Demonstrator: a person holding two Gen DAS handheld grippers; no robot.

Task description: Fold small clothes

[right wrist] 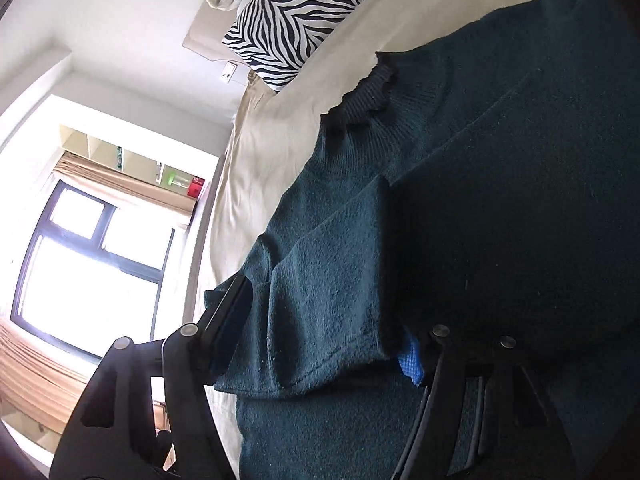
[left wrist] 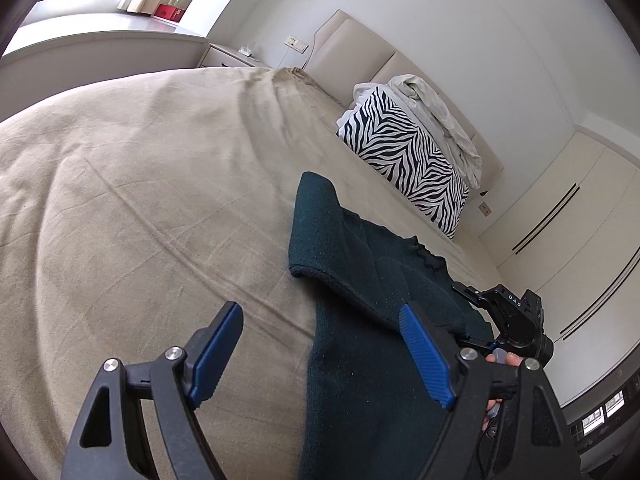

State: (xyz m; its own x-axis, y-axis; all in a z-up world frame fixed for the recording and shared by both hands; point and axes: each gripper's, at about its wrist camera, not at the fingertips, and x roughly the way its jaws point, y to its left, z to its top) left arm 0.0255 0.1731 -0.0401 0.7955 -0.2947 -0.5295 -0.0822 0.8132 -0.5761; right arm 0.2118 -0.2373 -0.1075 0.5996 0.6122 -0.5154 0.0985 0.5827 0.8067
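Observation:
A dark green knit sweater (left wrist: 360, 280) lies on the beige bed sheet (left wrist: 140, 200), one sleeve folded across its body. My left gripper (left wrist: 320, 356) is open and empty, hovering over the sweater's left edge with its blue pads (left wrist: 218, 352) wide apart. The right gripper shows at the right of this view, low over the sweater. In the right wrist view the sweater (right wrist: 480, 200) fills the frame, its ribbed collar (right wrist: 368, 92) toward the pillow. My right gripper (right wrist: 324, 332) is wide open, with a folded cuff of the sweater lying between its fingers; it is not clamped.
A zebra-print pillow (left wrist: 404, 160) and a rumpled white cloth (left wrist: 436, 116) lie against the headboard (left wrist: 360, 44). A nightstand (left wrist: 228, 56) stands beyond the bed near the window. White wardrobe doors (left wrist: 560, 220) are at the right.

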